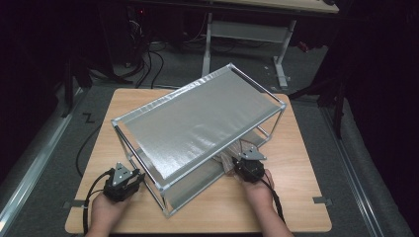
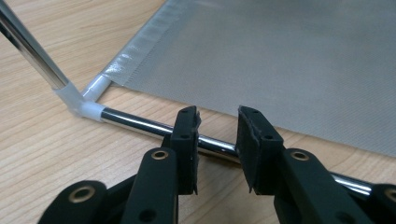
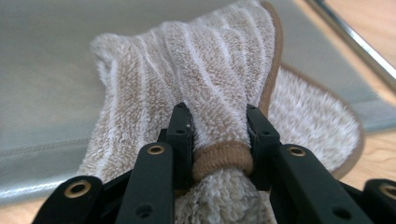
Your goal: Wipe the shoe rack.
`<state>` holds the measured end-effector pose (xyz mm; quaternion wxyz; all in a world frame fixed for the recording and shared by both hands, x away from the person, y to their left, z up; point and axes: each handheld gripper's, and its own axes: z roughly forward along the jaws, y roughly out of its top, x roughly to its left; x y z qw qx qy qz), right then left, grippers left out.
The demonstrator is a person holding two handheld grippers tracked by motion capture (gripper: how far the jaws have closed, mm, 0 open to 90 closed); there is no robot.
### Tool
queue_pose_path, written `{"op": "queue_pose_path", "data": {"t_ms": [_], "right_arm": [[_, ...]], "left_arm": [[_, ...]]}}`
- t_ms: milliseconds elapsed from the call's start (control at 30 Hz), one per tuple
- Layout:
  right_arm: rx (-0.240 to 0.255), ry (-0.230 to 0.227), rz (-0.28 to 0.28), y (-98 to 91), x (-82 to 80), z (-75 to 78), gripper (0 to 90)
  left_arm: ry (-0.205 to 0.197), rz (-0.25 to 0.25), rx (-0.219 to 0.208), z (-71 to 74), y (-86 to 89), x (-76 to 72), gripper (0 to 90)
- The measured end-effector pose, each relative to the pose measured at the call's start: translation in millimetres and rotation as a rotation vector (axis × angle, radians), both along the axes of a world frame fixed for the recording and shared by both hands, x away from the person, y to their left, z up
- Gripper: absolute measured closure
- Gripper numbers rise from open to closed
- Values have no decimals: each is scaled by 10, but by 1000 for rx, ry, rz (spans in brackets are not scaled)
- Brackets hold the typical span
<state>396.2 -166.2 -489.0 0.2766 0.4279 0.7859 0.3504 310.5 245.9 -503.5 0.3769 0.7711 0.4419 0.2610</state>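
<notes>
A two-tier rack (image 1: 197, 121) with silver mesh shelves and chrome rods stands slantwise on the wooden table (image 1: 301, 163). My left gripper (image 1: 137, 177) sits at the rack's near left corner. In the left gripper view its jaws (image 2: 218, 140) stand apart over the bottom chrome rod (image 2: 140, 123), which runs crosswise under the tips and is not pinched. A beige striped towel (image 1: 232, 154) lies on the lower shelf (image 3: 46, 70). My right gripper (image 1: 239, 161) is shut on a bunched fold of the towel (image 3: 210, 70), the pads (image 3: 181, 135) pressing its brown-edged roll.
The rack's upright rod (image 2: 32, 51) and white plastic corner joint (image 2: 84, 105) are close on the left of my left gripper. The top shelf overhangs the towel. Bare table lies right of the rack. Beyond the table, cables and another desk's legs (image 1: 281, 54) stand on the floor.
</notes>
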Motion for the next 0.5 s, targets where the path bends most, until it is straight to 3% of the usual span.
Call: {"op": "queue_pose_path", "data": {"t_ms": [100,133,167,400,500], "right_arm": [[42,-72,11,-21,-145,92,691],[42,-72,11,-21,-145,92,691],[82,-110,20,-51,-262,179,691],[138,-183,38,-129,-596,346,686],[152,-212,20,-210,-695,376,684]], "left_arm": [[14,-4,-27,-15,16,16,639],[18,-1,-25,-16,15,22,639],[19,-2,-23,-16,14,23,625],[34,4,-41,-16,35,32,602],[38,9,-40,-17,34,35,574]]}}
